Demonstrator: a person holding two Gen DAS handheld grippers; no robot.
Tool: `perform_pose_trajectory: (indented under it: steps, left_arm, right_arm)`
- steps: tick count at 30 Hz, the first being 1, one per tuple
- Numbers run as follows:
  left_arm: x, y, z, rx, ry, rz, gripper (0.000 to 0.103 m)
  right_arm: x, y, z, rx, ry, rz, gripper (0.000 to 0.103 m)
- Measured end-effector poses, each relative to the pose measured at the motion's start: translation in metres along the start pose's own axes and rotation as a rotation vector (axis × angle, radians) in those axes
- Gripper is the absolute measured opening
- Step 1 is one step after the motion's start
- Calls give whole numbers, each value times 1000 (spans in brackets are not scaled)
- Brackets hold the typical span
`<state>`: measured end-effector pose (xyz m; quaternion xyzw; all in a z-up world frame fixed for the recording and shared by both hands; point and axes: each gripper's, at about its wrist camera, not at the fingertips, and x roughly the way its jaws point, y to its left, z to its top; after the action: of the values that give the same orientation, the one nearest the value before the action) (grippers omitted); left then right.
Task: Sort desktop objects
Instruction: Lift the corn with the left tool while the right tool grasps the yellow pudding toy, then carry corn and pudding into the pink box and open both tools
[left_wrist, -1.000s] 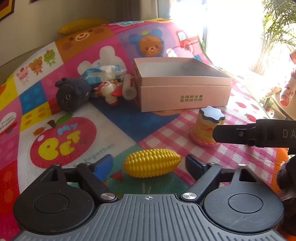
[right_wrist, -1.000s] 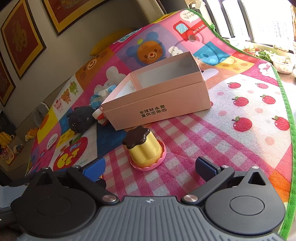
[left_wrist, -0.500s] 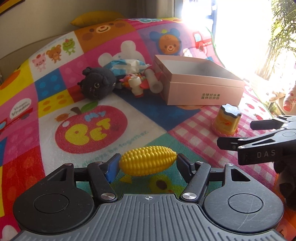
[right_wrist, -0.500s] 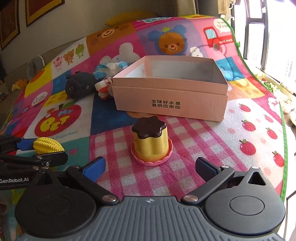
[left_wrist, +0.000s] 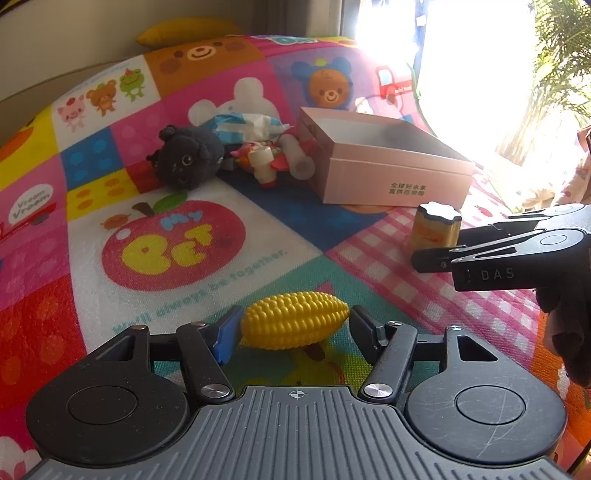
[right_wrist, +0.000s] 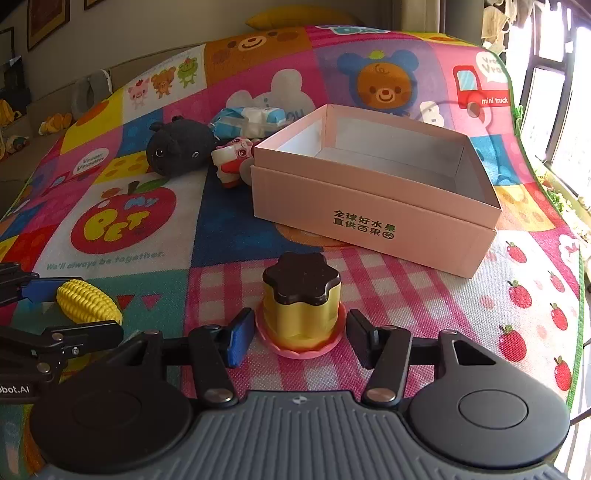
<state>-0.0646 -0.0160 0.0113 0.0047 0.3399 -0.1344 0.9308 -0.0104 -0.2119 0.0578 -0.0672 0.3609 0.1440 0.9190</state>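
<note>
A yellow toy corn (left_wrist: 295, 319) lies on the play mat between the fingers of my left gripper (left_wrist: 295, 323). Its jaws are closing and the pads meet the corn's two ends. In the right wrist view that gripper (right_wrist: 74, 310) and the corn (right_wrist: 86, 301) show at the left edge. A yellow toy pudding (right_wrist: 301, 295) with a brown top and pink saucer stands between the fingers of my right gripper (right_wrist: 301, 332). These jaws are closing too, with a narrow gap left on each side. The left wrist view shows the right gripper (left_wrist: 437, 247) beside the pudding (left_wrist: 436, 225).
An open pink box (right_wrist: 369, 214) stands just behind the pudding. To its left lie a black plush (right_wrist: 181, 147), small toy figures (left_wrist: 262, 162) and a tissue pack (left_wrist: 247, 123). A gloved hand (left_wrist: 565, 325) holds the right gripper. The mat's edge drops off at right.
The right gripper rolled level and its jaws came in from wide apart to close beside the pudding. The left jaws narrowed onto the corn's ends as that gripper shifted sideways.
</note>
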Motion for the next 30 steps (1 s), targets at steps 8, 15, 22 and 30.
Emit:
perform_pose_trajectory:
  steps: [8,15,22,30]
  left_arm:
    - [-10,-24,24,115,-57,-46,67]
    - [-4,-45,76,188,-180,-75,67]
    - [14,-40,47,152,-74,-130,67]
    - [25,-37,12,115,30,-144,67]
  right_arm:
    - [-60,-12,-4,-47,-46,61,44]
    - [-100,-47,22,-5,-155,30,21]
    - [-78,-58,-6,-11,-113,-29,76]
    - [-47,-30,-35,-42,-54,-31,77]
